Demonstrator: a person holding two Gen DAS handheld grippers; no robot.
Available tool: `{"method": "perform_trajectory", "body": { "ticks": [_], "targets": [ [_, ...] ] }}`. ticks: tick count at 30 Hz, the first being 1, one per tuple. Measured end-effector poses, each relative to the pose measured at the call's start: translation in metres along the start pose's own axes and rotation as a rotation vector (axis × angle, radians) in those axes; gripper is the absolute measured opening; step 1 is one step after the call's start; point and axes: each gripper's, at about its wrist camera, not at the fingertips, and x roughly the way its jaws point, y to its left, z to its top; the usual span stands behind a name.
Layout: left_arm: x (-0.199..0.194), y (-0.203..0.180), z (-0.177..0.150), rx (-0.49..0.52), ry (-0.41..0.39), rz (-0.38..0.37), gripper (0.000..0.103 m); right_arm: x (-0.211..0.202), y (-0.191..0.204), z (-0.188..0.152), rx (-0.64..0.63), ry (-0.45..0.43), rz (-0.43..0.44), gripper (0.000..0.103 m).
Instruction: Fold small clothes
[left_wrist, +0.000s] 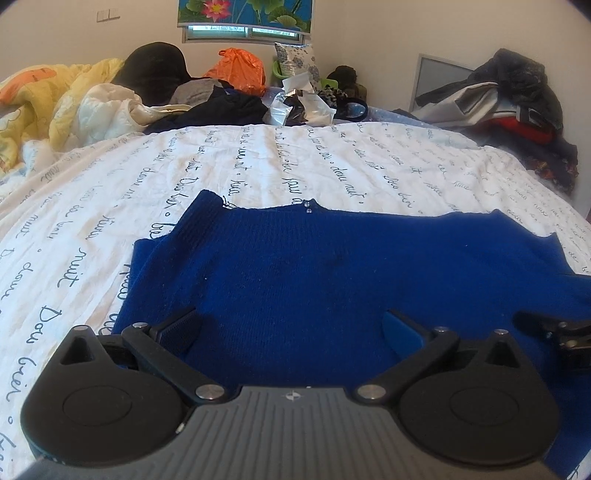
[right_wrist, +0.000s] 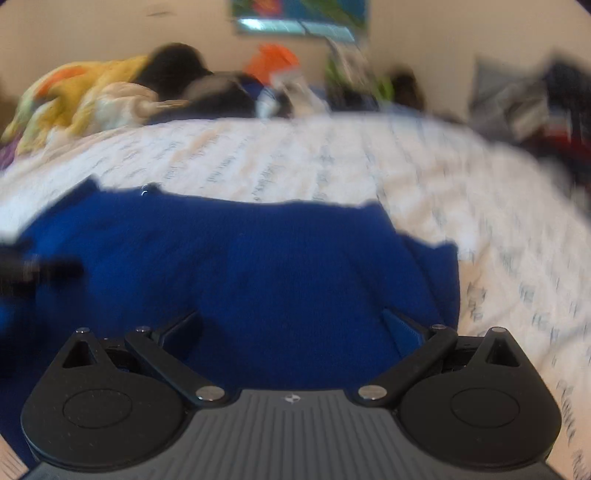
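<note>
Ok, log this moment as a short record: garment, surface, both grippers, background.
garment: blue sweater, spread flat
surface: white sheet with script print
left gripper: open, fingers over the sweater's near part
right gripper: open, over the sweater; view blurred
background: orange bag, yellow quilt, clothes pile

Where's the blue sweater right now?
The blue sweater lies flat on the white script-print sheet, directly ahead of both open grippers, left gripper and right gripper, in both wrist views.
</note>
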Motion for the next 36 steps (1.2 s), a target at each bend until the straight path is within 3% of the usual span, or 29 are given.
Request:
{"method": "perform_trajectory", "body": {
  "ticks": [4, 8, 12, 16, 18, 21, 23, 36],
  "targets": [
    [-0.008, -0.002, 0.000, -0.026, 0.022, 0.026, 0.103, 0.003, 0.001, 0.003, 0.007, 0.005, -0.009, 0.103],
    [-0.043, -0.004, -0.013, -0.081, 0.026, -0.048, 0.103, 0.002, 0.000, 0.002, 0.014, 0.000, -0.007, 0.103],
    [-0.044, -0.015, -0.037, 0.043, 0.018, 0.008, 0.103, 0.003, 0.000, 0.003, 0.015, 0.001, -0.008, 0.103],
    [-0.039, -0.022, -0.035, 0.044, 0.022, 0.051, 0.103, -0.002, 0.002, 0.001, 0.011, -0.007, -0.016, 0.103],
    [-0.041, -0.021, -0.036, 0.040, 0.021, 0.046, 0.103, -0.020, 0.004, -0.002, 0.030, -0.005, -0.055, 0.103],
    [-0.042, -0.018, -0.037, 0.037, 0.018, 0.036, 0.103, -0.044, 0.006, -0.019, 0.062, -0.008, -0.039, 0.103],
    [-0.041, -0.019, -0.037, 0.038, 0.020, 0.039, 0.103, -0.046, 0.013, -0.036, 0.003, 0.002, -0.060, 0.103],
    [-0.041, -0.021, -0.038, 0.042, 0.017, 0.050, 0.103, -0.042, 0.011, -0.034, 0.026, 0.005, -0.060, 0.103]
  ]
}}
